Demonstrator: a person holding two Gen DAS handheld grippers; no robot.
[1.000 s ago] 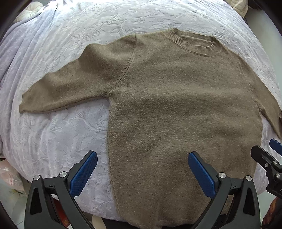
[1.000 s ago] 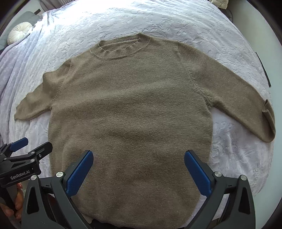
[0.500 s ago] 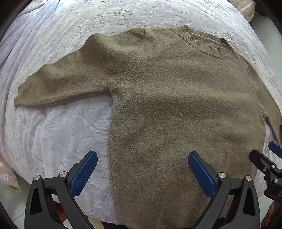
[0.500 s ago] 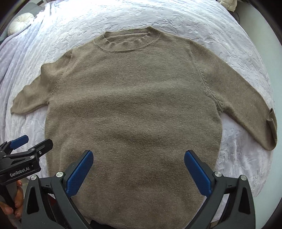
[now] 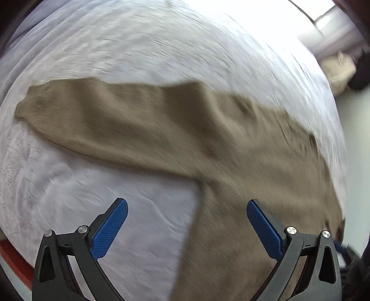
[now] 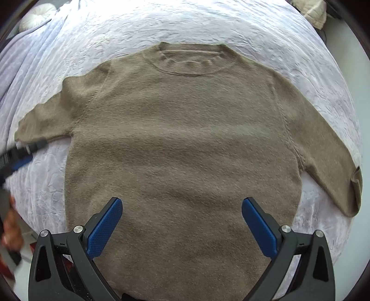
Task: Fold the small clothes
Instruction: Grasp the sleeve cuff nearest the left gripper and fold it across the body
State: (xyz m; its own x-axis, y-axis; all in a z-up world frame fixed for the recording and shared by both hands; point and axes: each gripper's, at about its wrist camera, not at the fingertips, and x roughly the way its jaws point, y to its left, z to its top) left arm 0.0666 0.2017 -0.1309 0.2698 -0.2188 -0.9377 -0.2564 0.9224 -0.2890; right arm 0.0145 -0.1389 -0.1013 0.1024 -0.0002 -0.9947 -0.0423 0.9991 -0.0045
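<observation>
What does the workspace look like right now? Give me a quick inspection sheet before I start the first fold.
Surface: bed under a white textured bedspread, lightly wrinkled.
Job's things: brown sweater lying flat, front up, collar at the far side, both sleeves spread outward; the right sleeve's cuff is turned up. No fold made yet.
Clutter: round white cushion at the far left of the bed; beige fabric item at the far right corner.
Grippers: left gripper open, over the sweater's left side below the left sleeve, view motion-blurred; right gripper open, over the lower body of the sweater. Neither holds cloth.
Cables: nothing seen.
Surroundings: pale floor beside the bed; detail unclear.
</observation>
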